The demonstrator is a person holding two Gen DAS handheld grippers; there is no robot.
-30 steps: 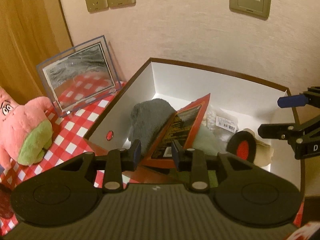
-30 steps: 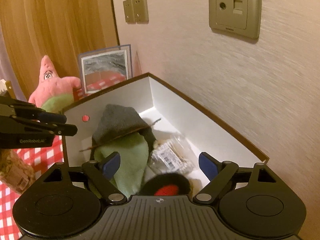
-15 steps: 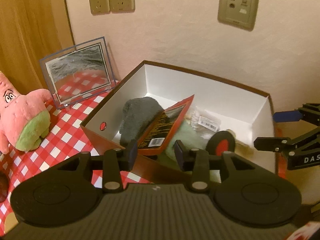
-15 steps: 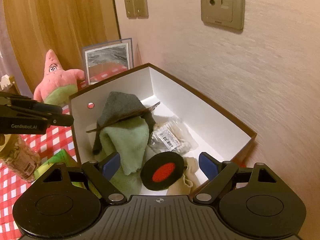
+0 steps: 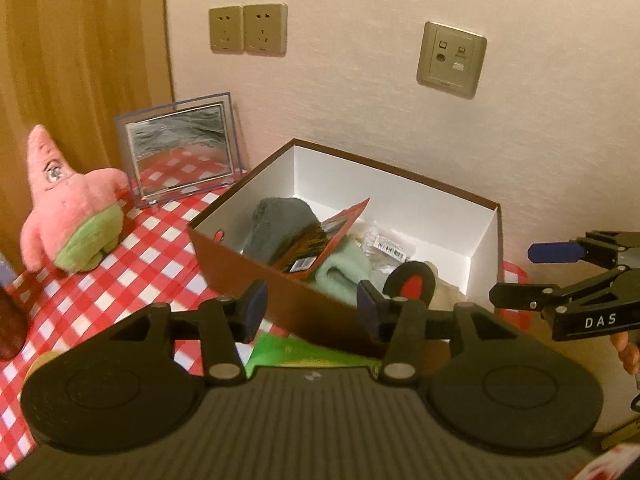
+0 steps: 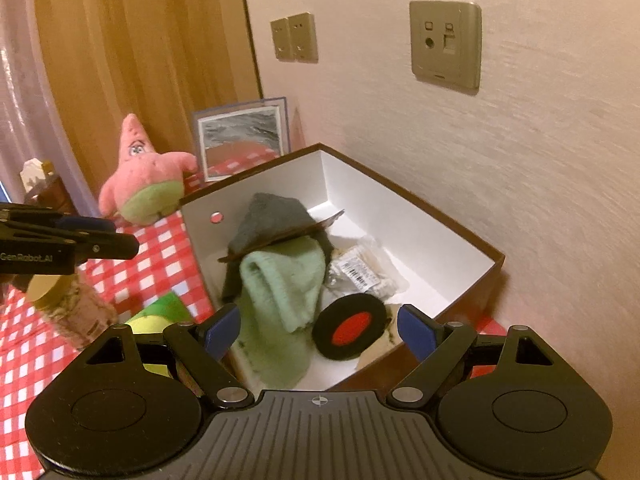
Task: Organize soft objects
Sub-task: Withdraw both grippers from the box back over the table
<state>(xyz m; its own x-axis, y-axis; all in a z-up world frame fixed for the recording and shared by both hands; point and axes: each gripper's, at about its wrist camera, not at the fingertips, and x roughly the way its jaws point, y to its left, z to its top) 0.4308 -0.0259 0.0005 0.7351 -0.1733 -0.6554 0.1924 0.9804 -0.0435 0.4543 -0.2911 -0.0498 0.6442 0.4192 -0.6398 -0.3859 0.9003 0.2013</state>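
Note:
A brown box with white inner walls (image 5: 240,276) (image 6: 400,200) holds a grey cloth (image 5: 276,224) (image 6: 272,216), a pale green cloth (image 5: 344,272) (image 6: 284,280), a red and black packet (image 5: 320,248) leaning on them, a black disc with a red centre (image 5: 410,284) (image 6: 352,332) and a clear barcoded bag (image 5: 390,246) (image 6: 356,272). A pink star plush (image 5: 68,216) (image 6: 146,180) sits left of the box. My left gripper (image 5: 311,306) (image 6: 112,236) hovers before the box's near wall, jaws opening, nothing between them. My right gripper (image 6: 319,334) (image 5: 524,272) stands open and empty above the box's right end.
A framed mirror (image 5: 180,152) (image 6: 242,140) leans on the wall behind the plush. A green packet (image 5: 304,354) (image 6: 160,316) and a jar (image 6: 68,312) lie on the red checked cloth (image 5: 140,264) in front of the box. Wall sockets (image 5: 248,30) are above.
Both grippers have pulled back and risen away from the box. The left jaws have widened and left the red packet resting in the box.

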